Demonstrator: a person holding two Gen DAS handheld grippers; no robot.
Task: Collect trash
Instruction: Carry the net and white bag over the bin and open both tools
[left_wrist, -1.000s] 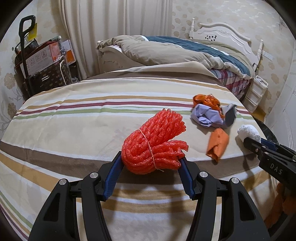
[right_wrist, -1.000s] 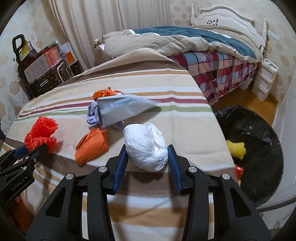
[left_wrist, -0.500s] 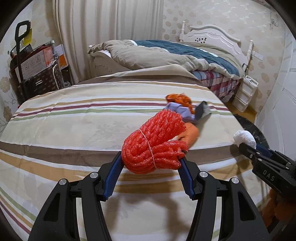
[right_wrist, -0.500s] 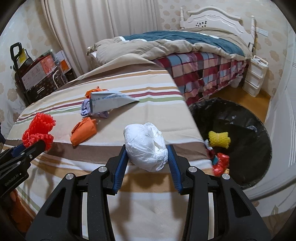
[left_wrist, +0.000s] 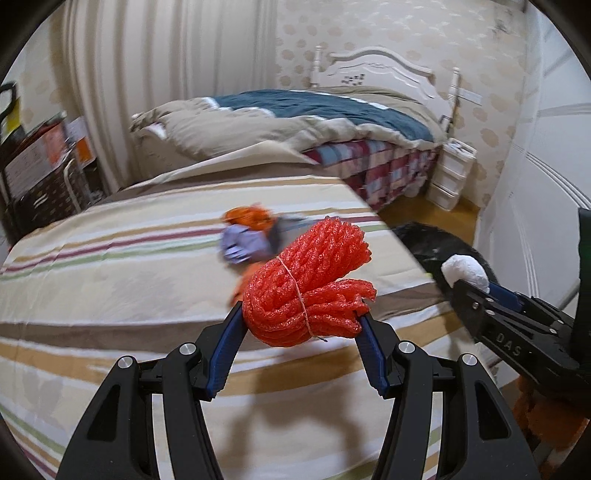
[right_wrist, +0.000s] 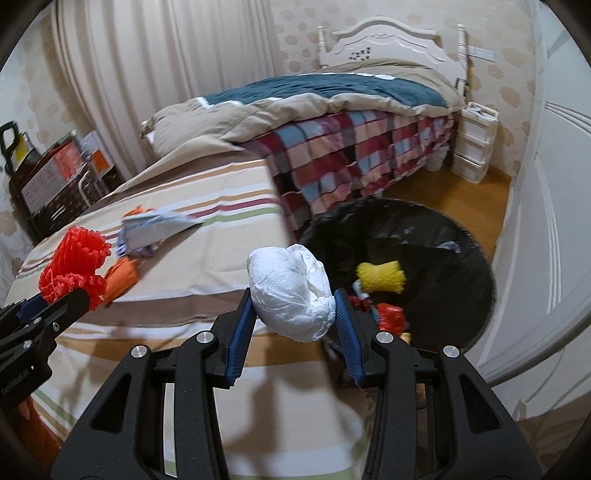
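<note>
left gripper (left_wrist: 301, 319): I'm clamping the red foam net bundle (left_wrist: 308, 286), pads pressing both sides, carrying it over the striped bed (left_wrist: 110, 280), short of the bin.
right gripper (right_wrist: 293, 308): I'm squeezing the white wad (right_wrist: 291, 291) between the blue pads, holding it at the bed edge, just beside the black bin (right_wrist: 461, 258), not yet over it.
in the bin: yellow foam net (right_wrist: 380, 277) and red scrap (right_wrist: 391, 315) are already lying inside, so part of the job looks done.
left on the bed, away from the bin: orange folded piece (right_wrist: 122, 275), then the grey-blue wrapper pile (right_wrist: 155, 229) with something orange behind it; blurred, so I'm not counting pieces.
progress: I'm judging roughly midway; two pieces in transit, two or three more waiting.
next: I'm expecting to need both loads over the bin mouth before letting go.
</note>
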